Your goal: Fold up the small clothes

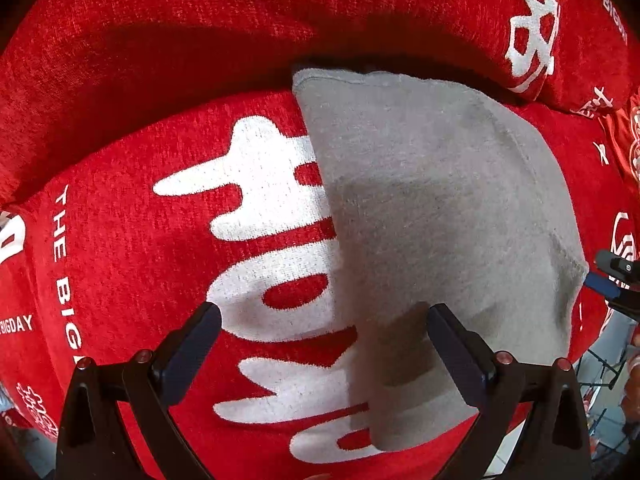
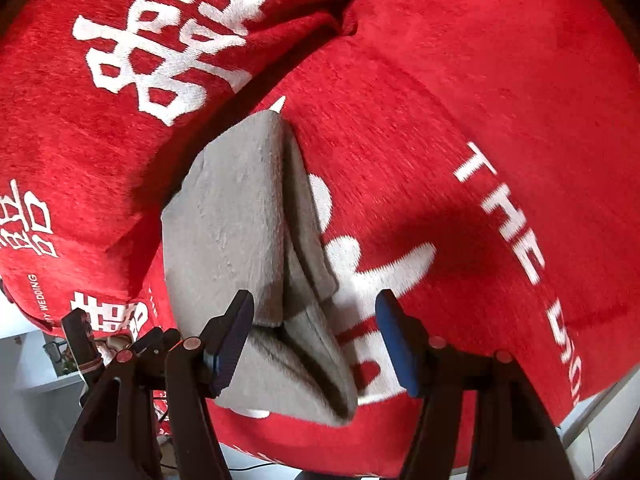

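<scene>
A folded grey garment (image 1: 432, 216) lies on a red cushion (image 1: 140, 264) printed with large white lettering, its far end near the seam where the backrest cushion (image 1: 200, 20) rises. The left gripper (image 1: 324, 332) and the right gripper (image 2: 316, 320) hover over its near end, jaws spread wide and holding nothing.

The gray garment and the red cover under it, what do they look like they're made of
Gray garment: probably soft cotton-type knit, matte, with fuzzy heathered surface and stitched hem. Red cover: seemingly plush chenille-like weave, faint sheen, ribbed pile, white lettering apparently woven in.
</scene>
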Available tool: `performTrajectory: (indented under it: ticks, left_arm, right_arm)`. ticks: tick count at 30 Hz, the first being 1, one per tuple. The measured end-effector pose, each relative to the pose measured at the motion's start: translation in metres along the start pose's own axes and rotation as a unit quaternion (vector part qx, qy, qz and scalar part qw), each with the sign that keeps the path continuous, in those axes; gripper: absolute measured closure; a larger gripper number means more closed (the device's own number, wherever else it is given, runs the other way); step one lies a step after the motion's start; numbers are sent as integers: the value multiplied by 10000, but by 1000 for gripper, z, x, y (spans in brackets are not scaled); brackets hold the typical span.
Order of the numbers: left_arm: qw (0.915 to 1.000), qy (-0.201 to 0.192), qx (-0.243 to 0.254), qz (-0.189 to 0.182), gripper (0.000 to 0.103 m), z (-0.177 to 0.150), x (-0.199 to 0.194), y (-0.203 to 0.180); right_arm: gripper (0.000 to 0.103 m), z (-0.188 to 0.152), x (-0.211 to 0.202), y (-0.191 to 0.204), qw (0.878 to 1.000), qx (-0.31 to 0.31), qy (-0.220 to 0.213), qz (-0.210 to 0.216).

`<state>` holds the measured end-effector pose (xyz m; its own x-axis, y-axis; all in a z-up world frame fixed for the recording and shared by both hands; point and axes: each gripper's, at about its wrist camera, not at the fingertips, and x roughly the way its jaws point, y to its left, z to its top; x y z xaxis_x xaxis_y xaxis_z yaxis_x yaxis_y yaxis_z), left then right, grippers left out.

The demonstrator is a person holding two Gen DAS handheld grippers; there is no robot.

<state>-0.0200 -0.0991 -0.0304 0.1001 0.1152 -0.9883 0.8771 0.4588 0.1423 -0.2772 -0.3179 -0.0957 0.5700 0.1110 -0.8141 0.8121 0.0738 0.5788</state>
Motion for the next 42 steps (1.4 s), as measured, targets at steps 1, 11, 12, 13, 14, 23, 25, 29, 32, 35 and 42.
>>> performTrajectory:
  ticks: [1,11,12,13,14,23,25,29,32,35,42]
  left_arm:
    - [10000,-10,-13,24,0,1,0,-1]
    - [9982,-160,-211,-530,0,23,2,-6]
    - [9958,-98,-307,-860,0,28,6,-3]
    - [9936,-45,-370,-1064,0,30,11,0]
    - [9918,24,-447,-1195,0,34,18,2]
    - [9816,294,-472,-1827,0,49,55,-32]
    - [9804,236,-616,-1855,0,49,55,-32]
    - [9796,66,-697,-1883,43,47,48,-27]
    - [9777,-61,-528,-2031,59,44,31,-32]
    - [9751,-188,-480,-2159,59,34,5,-27]
    - [9750,-264,-558,-2136,59,-12,-39,14]
  right_arm:
    - [36,3,2,-1,10000,-12,29,26]
    - [29,35,34,-11,9934,-149,634,944]
    - [29,38,40,-12,9922,-186,721,996]
    - [29,42,47,-12,9903,-247,846,1070]
    - [29,45,55,-12,9885,-301,959,1128]
    - [25,53,93,23,9694,-842,1378,1847]
    - [25,51,96,31,9700,-832,1357,1835]
    - [62,43,98,36,9667,-640,1564,1920]
    - [64,33,89,46,9610,-544,1514,2249]
    - [64,16,79,64,9540,-485,1533,2532]
    - [64,-43,77,104,9458,-636,1759,2656]
